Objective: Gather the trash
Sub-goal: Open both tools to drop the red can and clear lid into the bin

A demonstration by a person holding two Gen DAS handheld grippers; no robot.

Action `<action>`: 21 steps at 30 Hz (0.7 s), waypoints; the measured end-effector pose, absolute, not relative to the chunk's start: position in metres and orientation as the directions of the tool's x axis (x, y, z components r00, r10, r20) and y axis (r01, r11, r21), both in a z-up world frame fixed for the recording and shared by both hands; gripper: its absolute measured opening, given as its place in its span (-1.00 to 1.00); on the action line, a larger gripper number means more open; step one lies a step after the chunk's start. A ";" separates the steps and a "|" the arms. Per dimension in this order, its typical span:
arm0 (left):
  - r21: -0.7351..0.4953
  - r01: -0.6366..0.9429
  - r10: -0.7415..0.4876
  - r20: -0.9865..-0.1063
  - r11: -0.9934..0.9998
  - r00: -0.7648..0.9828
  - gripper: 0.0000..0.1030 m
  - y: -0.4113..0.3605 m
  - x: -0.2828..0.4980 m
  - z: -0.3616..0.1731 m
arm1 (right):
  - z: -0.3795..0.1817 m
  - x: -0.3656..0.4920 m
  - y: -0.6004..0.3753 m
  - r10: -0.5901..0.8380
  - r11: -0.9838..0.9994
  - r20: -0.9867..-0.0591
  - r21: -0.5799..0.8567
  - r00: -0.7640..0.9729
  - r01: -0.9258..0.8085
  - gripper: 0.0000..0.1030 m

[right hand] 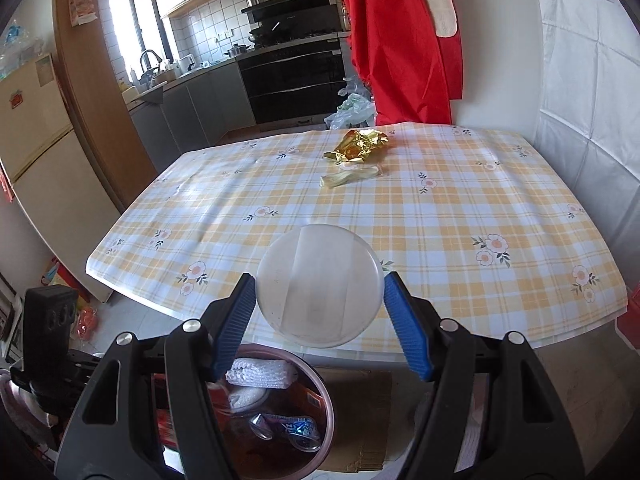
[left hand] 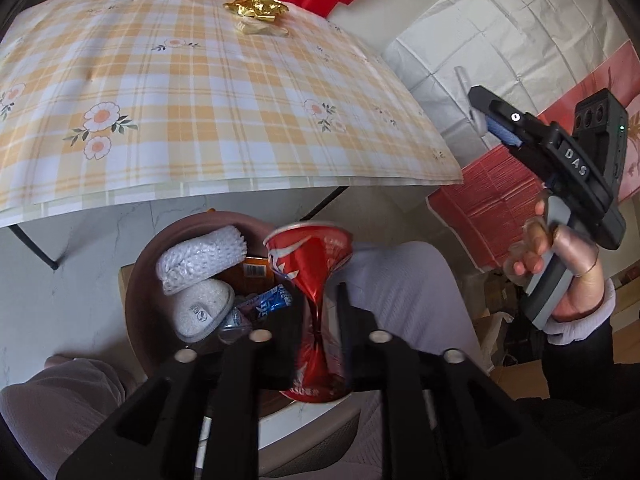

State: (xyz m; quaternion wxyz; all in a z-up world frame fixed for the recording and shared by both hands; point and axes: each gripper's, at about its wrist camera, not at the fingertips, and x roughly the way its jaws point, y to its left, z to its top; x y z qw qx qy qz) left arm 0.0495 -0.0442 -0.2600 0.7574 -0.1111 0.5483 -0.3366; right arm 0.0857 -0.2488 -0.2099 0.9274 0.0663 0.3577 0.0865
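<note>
Pose, left gripper (left hand: 316, 300): pointing steeply down over the bin (left hand: 138, 280), its black fingers reaching toward the bin's near rim.
Grip, left: the fingers are standing apart on either side of the crushed red cola can (left hand: 310, 264), not pressing its pinched waist.
Can: hanging upright and blurred between those fingers, directly above the near edge of the bin.
Pose, right gripper (right hand: 320, 280): angling downward above and beyond the bin, toward the table edge; the right hand (left hand: 568, 272) is wrapping the grey handle, well to the side of the bin.
Grip, right: the blue pads (right hand: 240, 308) are clamping a clear plastic disc (right hand: 320, 288) by its opposite edges; whether it is a lid or a shallow tub I cannot tell.
Bin contents: white foam netting (left hand: 200, 256), an orange packet (left hand: 256, 268) and a blue wrapper (left hand: 272, 300) are lying inside.
Under the bin: cardboard (right hand: 360, 400) is lying flat on the floor.
Beside the bin: the person's knees (left hand: 400, 280) in pale trousers are sitting on both sides.
Beyond the bin: the table with the checked floral tablecloth (right hand: 440, 220) is overhanging its far rim.
Table, far side from the bin: a crumpled gold foil wrapper (right hand: 360, 144) and a pale clear wrapper (right hand: 350, 178) are lying just beside each other.
Farthest from the bin: a red cloth (right hand: 396, 40) is hanging behind the table.
</note>
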 end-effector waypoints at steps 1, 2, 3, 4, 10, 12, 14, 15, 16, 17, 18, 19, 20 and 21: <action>-0.534 0.379 -0.626 -0.759 0.756 0.179 0.06 -0.042 0.050 -0.262 | -0.211 0.085 -0.248 0.208 0.976 -0.655 0.183 0.726 -0.114 0.29; -0.528 0.370 -0.619 -0.762 0.764 0.191 0.11 -0.040 0.052 -0.262 | -0.213 0.085 -0.248 0.209 0.976 -0.660 0.184 0.721 -0.115 0.29; -0.524 0.362 -0.613 -0.765 0.771 0.199 0.16 -0.037 0.053 -0.263 | -0.215 0.084 -0.247 0.213 0.975 -0.666 0.186 0.715 -0.118 0.29; -0.516 0.356 -0.605 -0.769 0.779 0.209 0.22 -0.034 0.055 -0.262 | -0.217 0.084 -0.245 0.218 0.975 -0.669 0.189 0.710 -0.121 0.29; -0.392 0.261 -0.470 -0.763 0.882 0.443 0.74 -0.005 0.056 -0.236 | -0.232 0.077 -0.221 0.268 0.963 -0.696 0.199 0.666 -0.179 0.29; -0.350 0.207 -0.406 -0.746 0.913 0.528 0.83 0.006 0.054 -0.224 | -0.237 0.075 -0.211 0.284 0.959 -0.706 0.199 0.649 -0.204 0.29; -0.316 0.153 -0.342 -0.725 0.936 0.598 0.87 0.018 0.052 -0.214 | -0.241 0.073 -0.200 0.299 0.953 -0.716 0.198 0.631 -0.228 0.29; -0.309 0.127 -0.318 -0.714 0.942 0.624 0.88 0.024 0.050 -0.210 | -0.243 0.072 -0.195 0.305 0.951 -0.720 0.195 0.623 -0.239 0.29; -0.308 0.106 -0.301 -0.701 0.945 0.646 0.88 0.030 0.049 -0.205 | -0.245 0.071 -0.190 0.309 0.949 -0.724 0.193 0.616 -0.249 0.29; -0.308 0.089 -0.287 -0.691 0.947 0.664 0.88 0.036 0.048 -0.201 | -0.247 0.070 -0.185 0.314 0.947 -0.730 0.190 0.608 -0.260 0.29; -0.306 0.070 -0.269 -0.678 0.949 0.684 0.88 0.041 0.045 -0.198 | -0.248 0.069 -0.181 0.317 0.945 -0.734 0.189 0.601 -0.268 0.29; -0.301 0.055 -0.251 -0.667 0.952 0.701 0.89 0.046 0.045 -0.195 | -0.250 0.068 -0.177 0.320 0.943 -0.738 0.187 0.594 -0.275 0.29; -0.289 0.034 -0.223 -0.654 0.957 0.722 0.89 0.052 0.041 -0.192 | -0.252 0.066 -0.173 0.322 0.941 -0.744 0.184 0.585 -0.283 0.29; -0.277 0.020 -0.202 -0.646 0.961 0.736 0.89 0.056 0.039 -0.190 | -0.254 0.066 -0.169 0.322 0.940 -0.749 0.181 0.579 -0.289 0.29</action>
